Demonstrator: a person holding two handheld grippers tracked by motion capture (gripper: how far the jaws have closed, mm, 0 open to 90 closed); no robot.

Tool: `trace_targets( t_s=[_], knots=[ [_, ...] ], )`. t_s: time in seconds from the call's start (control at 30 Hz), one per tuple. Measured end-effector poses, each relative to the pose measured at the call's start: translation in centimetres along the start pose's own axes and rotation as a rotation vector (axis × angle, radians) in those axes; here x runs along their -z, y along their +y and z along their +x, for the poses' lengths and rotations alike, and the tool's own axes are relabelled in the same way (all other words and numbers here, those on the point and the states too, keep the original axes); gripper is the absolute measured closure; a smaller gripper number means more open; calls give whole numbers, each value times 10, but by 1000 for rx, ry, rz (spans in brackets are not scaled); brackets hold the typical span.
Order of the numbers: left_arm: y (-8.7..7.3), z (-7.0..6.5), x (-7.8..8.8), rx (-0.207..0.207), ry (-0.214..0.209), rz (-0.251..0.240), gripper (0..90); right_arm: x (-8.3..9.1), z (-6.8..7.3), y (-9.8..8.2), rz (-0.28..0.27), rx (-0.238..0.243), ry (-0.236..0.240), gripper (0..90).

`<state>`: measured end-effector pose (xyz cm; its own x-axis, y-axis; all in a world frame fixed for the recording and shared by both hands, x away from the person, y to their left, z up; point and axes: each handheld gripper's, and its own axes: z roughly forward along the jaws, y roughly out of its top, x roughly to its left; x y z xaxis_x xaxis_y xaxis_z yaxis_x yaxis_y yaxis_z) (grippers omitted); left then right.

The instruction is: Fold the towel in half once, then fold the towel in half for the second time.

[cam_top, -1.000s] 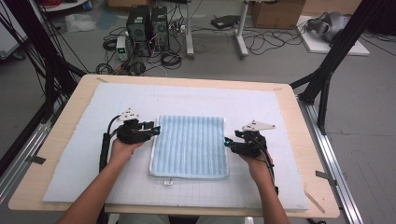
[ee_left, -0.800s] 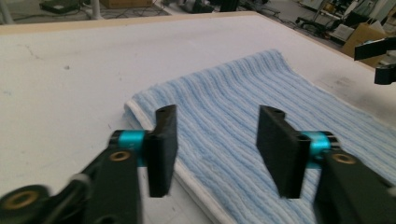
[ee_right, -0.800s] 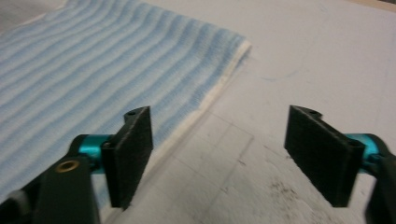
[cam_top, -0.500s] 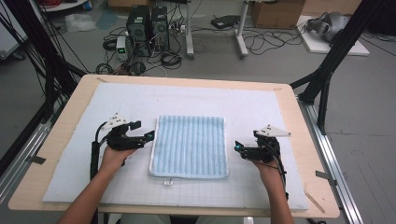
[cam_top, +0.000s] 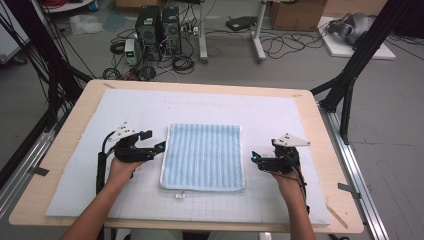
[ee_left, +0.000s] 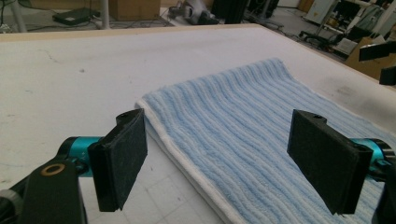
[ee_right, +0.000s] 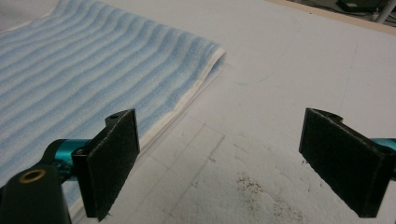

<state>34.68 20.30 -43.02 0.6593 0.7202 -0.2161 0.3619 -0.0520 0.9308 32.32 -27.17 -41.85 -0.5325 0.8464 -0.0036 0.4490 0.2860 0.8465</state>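
Cluttered lab floor beyond; wooden table [cam_top: 70,150] under white mat [cam_top: 280,115]. Folded blue towel [cam_top: 204,156] flat at mat centre. Left gripper [cam_top: 159,148] and right gripper [cam_top: 254,158] flanking it, jaws just opened wide, empty. Risk: pinching one layer only, unfolding towel.

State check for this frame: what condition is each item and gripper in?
Blue striped terry towel: folded, flat on the mat, released.
Left gripper: jaws just opened, empty, beside towel's left edge.
Right gripper: jaws just opened, empty, beside towel's right edge.
White foam mat: flat on the table.
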Motion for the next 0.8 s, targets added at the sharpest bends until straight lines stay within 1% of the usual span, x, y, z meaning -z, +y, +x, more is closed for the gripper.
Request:
trace_targets(
  t_s=[0.07, 0.13, 0.17, 0.3, 0.5, 0.57, 0.63, 0.7, 0.77, 0.8],
  knots=[
    [0, 1, 1, 8, -3, -10, 205, -1, 2, 0, 3, 2, 1, 113],
    [0, 2, 1, 17, -3, -15, 204, -1, 3, 1, 6, 13, 3, 113],
    [0, 2, 1, 19, 0, -10, 198, -2, 3, 1, 3, 18, 2, 114],
    [0, 3, 0, 36, 4, -5, 175, -2, 2, 0, 5, 11, 5, 113],
    [-2, 5, -1, 56, -6, 6, 176, -3, 2, 0, 10, 0, 12, 113],
    [-2, 5, -1, 53, 2, 2, 176, -4, 3, -1, 7, 3, 19, 113],
    [-2, 7, -3, 54, 10, -4, 176, -5, 4, -1, 18, 11, 24, 113],
    [-1, 9, -5, 59, 22, 3, 176, -6, 5, -1, 19, 26, 28, 114],
    [1, 10, -6, 62, 36, 6, 179, -5, 5, -1, 18, 25, 32, 114],
    [2, 11, -7, 57, 38, 12, 180, -4, 5, 0, 15, 25, 33, 113]
  ],
)
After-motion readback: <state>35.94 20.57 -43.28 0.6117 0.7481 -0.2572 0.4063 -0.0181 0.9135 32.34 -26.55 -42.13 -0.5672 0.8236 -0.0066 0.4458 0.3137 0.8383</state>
